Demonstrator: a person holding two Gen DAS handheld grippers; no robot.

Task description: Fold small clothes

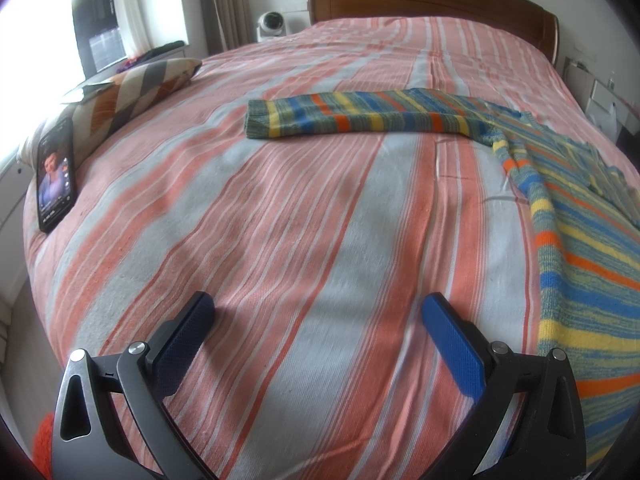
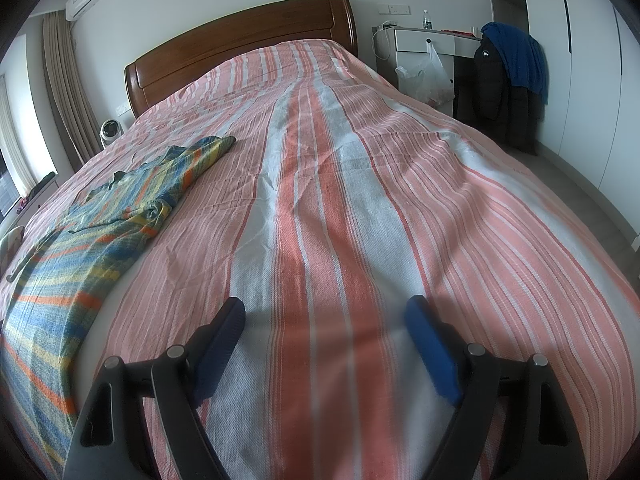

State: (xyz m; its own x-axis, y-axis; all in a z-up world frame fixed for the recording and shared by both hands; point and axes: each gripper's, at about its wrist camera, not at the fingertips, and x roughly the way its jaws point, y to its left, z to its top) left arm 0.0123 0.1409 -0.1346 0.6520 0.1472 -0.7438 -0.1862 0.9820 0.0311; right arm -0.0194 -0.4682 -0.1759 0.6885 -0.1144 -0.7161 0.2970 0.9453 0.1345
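A small striped knit sweater (image 1: 592,256) in blue, yellow, green and orange lies flat on the bed. In the left wrist view its body is at the right and one sleeve (image 1: 360,118) stretches out to the left. In the right wrist view the sweater (image 2: 76,240) lies at the left, with the other sleeve (image 2: 204,156) pointing up the bed. My left gripper (image 1: 320,312) is open and empty above the bedspread, left of the sweater. My right gripper (image 2: 326,316) is open and empty above the bedspread, right of the sweater.
The bed has a pink, white and grey striped cover (image 1: 280,220) and a wooden headboard (image 2: 240,40). A phone (image 1: 56,184) with a lit screen leans on a patterned pillow (image 1: 132,92) at the left edge. A white desk (image 2: 424,44) and hung jackets (image 2: 508,80) stand right of the bed.
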